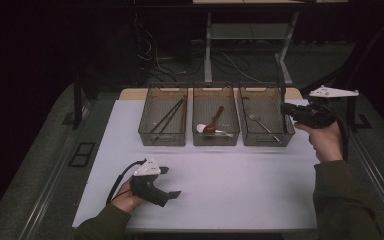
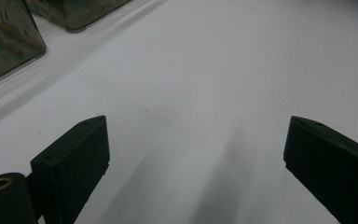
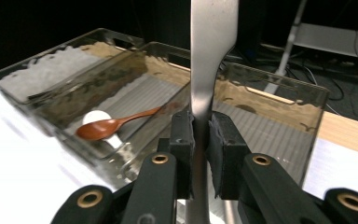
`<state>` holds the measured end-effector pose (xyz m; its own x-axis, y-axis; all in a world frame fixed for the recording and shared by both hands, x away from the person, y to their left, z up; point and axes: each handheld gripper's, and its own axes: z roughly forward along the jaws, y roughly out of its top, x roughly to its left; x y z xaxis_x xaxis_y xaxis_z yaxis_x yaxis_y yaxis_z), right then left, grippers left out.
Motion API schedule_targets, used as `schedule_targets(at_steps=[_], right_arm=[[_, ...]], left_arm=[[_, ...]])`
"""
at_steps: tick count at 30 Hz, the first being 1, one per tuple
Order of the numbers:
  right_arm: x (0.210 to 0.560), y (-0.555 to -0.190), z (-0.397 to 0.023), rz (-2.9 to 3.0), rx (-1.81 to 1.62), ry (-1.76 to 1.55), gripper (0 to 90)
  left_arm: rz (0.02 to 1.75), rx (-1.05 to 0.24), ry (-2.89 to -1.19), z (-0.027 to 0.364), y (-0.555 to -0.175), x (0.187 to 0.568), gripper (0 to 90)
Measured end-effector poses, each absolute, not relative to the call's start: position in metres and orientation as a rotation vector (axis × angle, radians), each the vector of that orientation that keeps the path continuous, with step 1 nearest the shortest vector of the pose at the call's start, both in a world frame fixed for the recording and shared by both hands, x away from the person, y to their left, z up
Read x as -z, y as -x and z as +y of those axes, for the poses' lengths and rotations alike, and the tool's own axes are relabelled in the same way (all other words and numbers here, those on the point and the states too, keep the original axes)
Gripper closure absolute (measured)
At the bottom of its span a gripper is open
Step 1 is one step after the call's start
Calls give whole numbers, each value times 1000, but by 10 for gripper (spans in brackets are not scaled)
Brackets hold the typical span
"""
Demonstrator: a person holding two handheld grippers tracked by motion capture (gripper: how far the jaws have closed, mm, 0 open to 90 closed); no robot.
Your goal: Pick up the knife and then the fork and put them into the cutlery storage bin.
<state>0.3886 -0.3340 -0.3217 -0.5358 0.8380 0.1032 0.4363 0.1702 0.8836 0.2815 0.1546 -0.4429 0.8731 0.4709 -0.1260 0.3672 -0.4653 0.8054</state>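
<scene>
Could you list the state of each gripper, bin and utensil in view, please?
Left gripper: open, empty, low over the white table.
Right gripper: shut on a metal utensil handle.
Left bin: holds dark chopsticks.
Middle bin: holds a brown spoon.
Right bin: holds a fork.

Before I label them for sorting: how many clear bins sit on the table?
3, in a row at the table's far edge: the left bin with dark sticks, the middle bin with a brown spoon, the right bin with a fork, beside the right gripper.
</scene>
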Motion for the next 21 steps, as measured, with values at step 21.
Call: schedule_targets(at_steps=[21], right_arm=[[363, -441, -337, 2170, -1103, -1393, 799]], left_arm=[[604, -141, -2107, 155, -282, 443, 58]])
